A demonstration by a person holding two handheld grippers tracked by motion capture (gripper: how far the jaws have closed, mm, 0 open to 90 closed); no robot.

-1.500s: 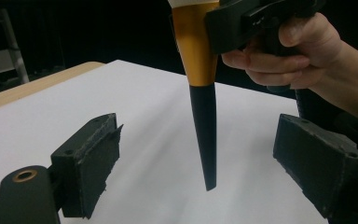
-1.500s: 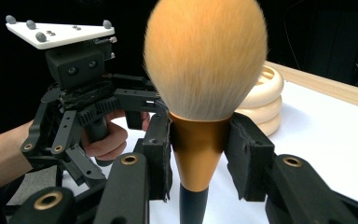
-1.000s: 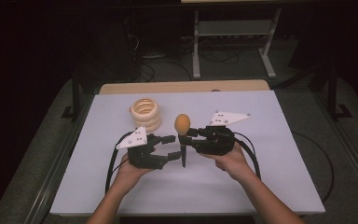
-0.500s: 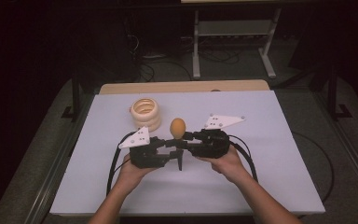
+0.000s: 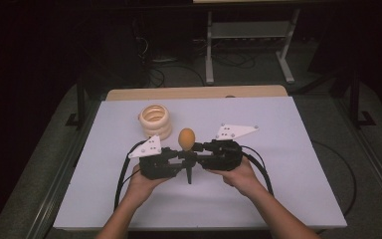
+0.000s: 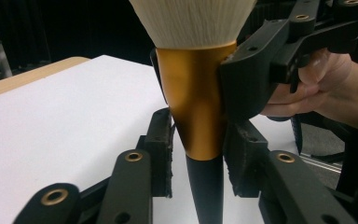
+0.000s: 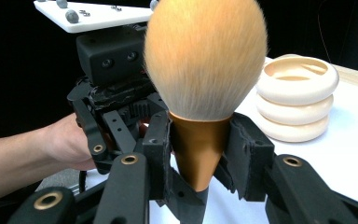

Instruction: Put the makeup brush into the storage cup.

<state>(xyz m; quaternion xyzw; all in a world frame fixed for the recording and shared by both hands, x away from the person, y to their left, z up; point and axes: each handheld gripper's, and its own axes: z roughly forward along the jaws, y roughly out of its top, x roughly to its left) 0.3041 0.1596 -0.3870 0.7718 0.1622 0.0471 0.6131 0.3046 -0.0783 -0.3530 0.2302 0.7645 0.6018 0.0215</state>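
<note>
A makeup brush (image 5: 187, 138) with an orange bristle head, gold ferrule and black handle stands upright over the middle of the white table (image 5: 288, 164). My left gripper (image 5: 181, 159) comes at it from the left and my right gripper (image 5: 195, 149) from the right, jaws meeting at the brush. In the left gripper view my left gripper (image 6: 200, 149) has its pads against the lower ferrule (image 6: 198, 102). In the right gripper view my right gripper (image 7: 199, 149) clamps the ferrule under the bristles (image 7: 205, 56).
A stack of three cream rings (image 5: 155, 121) (image 7: 296, 98) sits on the table just behind and left of the grippers. A wooden strip (image 5: 194, 92) runs along the far edge. A metal stand (image 5: 248, 40) and cables lie on the dark floor beyond.
Both grippers and the brush have drifted slightly left and toward the person. The grips on the brush look the same.
</note>
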